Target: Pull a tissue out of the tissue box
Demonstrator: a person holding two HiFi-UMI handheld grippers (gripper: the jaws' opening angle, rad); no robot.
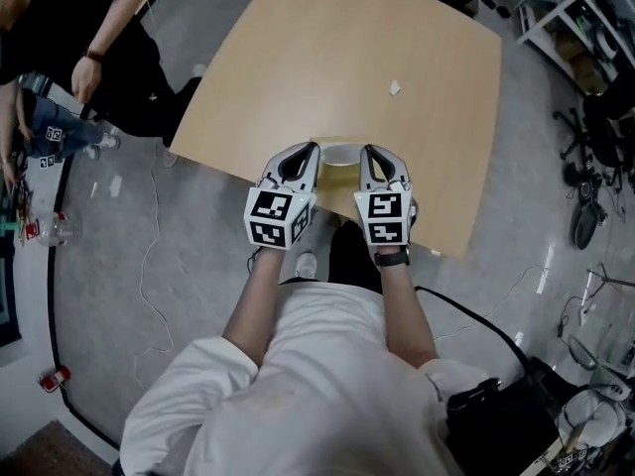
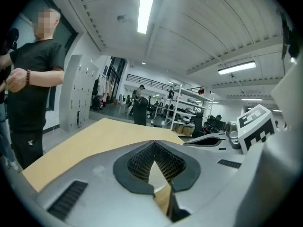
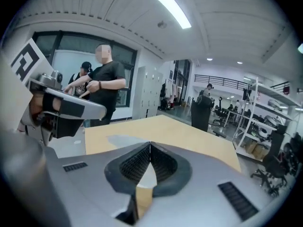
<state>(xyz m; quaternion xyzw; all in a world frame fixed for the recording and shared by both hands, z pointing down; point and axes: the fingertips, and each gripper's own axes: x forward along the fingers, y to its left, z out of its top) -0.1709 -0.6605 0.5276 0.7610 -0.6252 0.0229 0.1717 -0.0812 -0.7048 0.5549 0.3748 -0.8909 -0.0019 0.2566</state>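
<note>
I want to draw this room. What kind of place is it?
Probably a workshop or robotics lab: white metal storage racks loaded with gear, tall grey lockers, and black cables trailing over the grey floor.

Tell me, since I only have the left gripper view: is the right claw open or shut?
Observer: Shut. The right gripper view shows the right claw with its dark ribbed pads meeting at the tips.
Operator: What sits near the claw tips?
Observer: In the head view, a pale rounded object on the tan wooden table shows between the right claw and the left claw.
Operator: Anything else on the table?
Observer: One small white scrap, farther out beyond both claws.
</note>
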